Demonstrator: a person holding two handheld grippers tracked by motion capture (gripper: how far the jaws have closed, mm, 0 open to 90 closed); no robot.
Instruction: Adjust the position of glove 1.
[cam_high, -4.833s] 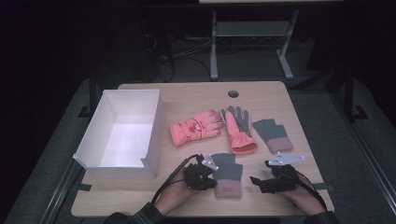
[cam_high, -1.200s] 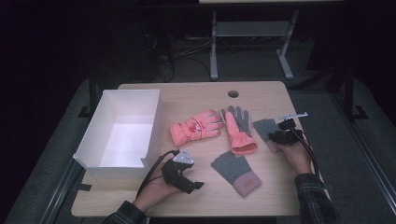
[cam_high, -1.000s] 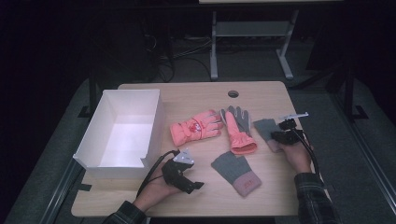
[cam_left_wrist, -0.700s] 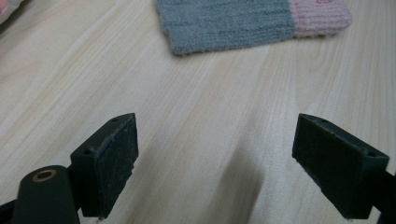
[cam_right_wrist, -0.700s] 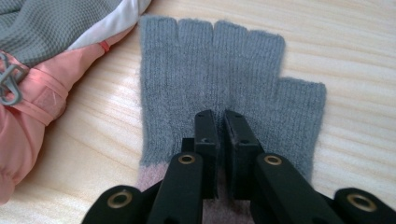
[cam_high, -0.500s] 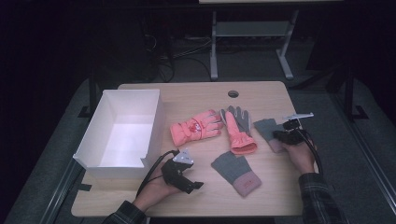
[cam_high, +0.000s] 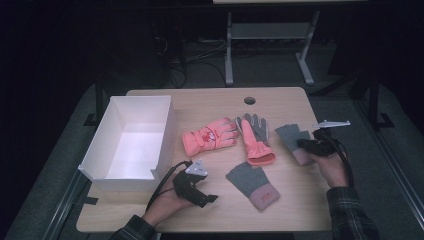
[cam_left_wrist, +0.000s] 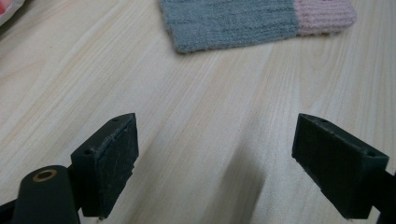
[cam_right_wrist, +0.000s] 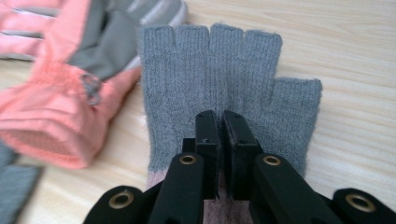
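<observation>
A grey fingerless glove (cam_high: 290, 135) with a pink cuff lies at the table's right side. My right gripper (cam_high: 304, 145) is shut on its middle, and a fold of the knit (cam_right_wrist: 187, 70) is pinched between the pads of my right gripper (cam_right_wrist: 222, 128). A second grey glove (cam_high: 252, 184) lies near the front. My left gripper (cam_high: 210, 198) rests just left of that glove and points at it. In the left gripper view my left gripper (cam_left_wrist: 219, 158) is open over bare wood, with that glove (cam_left_wrist: 233, 23) ahead.
A pink ski glove (cam_high: 210, 136) and its mate (cam_high: 255, 137), palm up, lie mid-table; the mate (cam_right_wrist: 51, 93) touches the pinched glove's left edge. A white open box (cam_high: 165, 131) stands at the left. A cable hole (cam_high: 249, 100) is near the table's (cam_high: 300, 210) far edge.
Both hands left the near grey glove: the left drew back leftward, the right went to the far-right glove. Over the last second the right gripper edged slightly toward the right edge on that glove.
</observation>
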